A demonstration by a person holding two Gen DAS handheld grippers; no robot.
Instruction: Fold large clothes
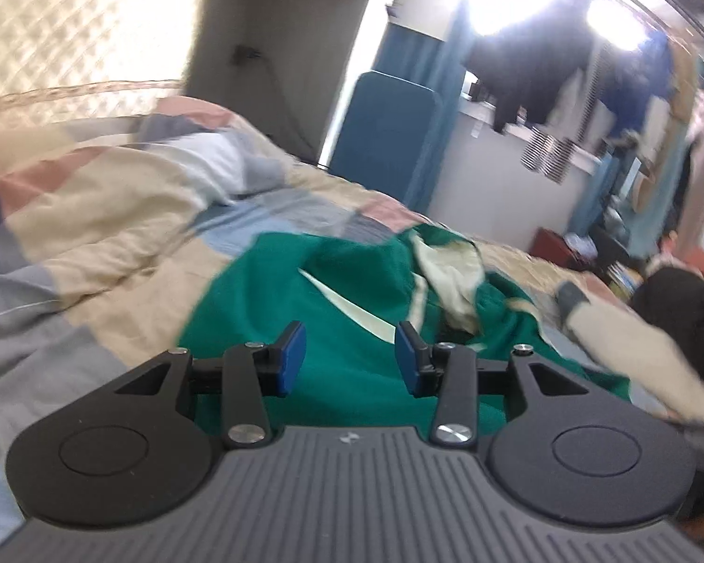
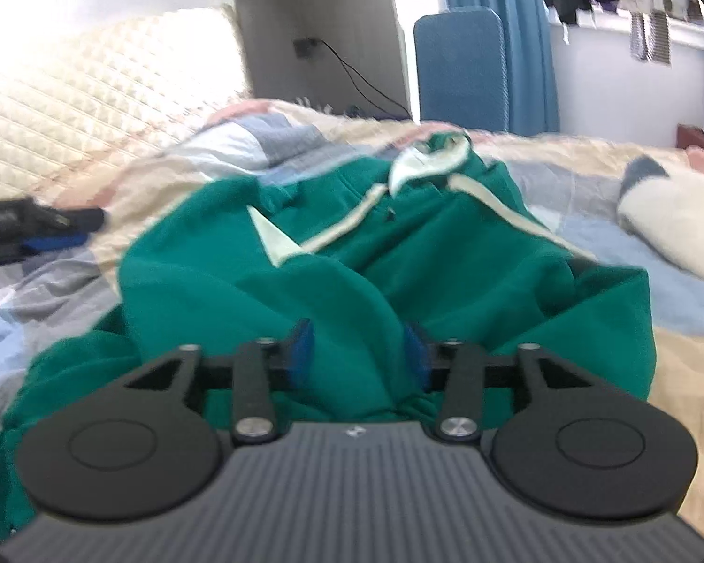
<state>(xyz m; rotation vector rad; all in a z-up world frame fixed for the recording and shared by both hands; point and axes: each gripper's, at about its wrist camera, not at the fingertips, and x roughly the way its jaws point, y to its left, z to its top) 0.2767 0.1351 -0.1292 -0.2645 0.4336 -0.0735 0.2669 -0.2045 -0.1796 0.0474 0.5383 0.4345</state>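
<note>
A green hoodie (image 1: 267, 291) with cream trim and drawstrings lies crumpled on the bed, hood end away from me (image 2: 427, 155). My left gripper (image 1: 352, 356) hovers over its near edge with the blue pads apart and nothing between them. In the right wrist view it shows as a dark shape at the left (image 2: 37, 230), beside the hoodie. My right gripper (image 2: 359, 352) stands open low over the near part of the hoodie. A raised fold of green cloth sits in the gap, and the pads do not press on it.
The bed carries a patchwork quilt (image 1: 94, 234) in beige, pink and grey-blue. A cream garment with a grey cuff (image 2: 671, 220) lies right of the hoodie. Behind are a quilted headboard (image 2: 94, 84), a blue chair (image 2: 460, 70) and hanging clothes (image 1: 530, 61) by the window.
</note>
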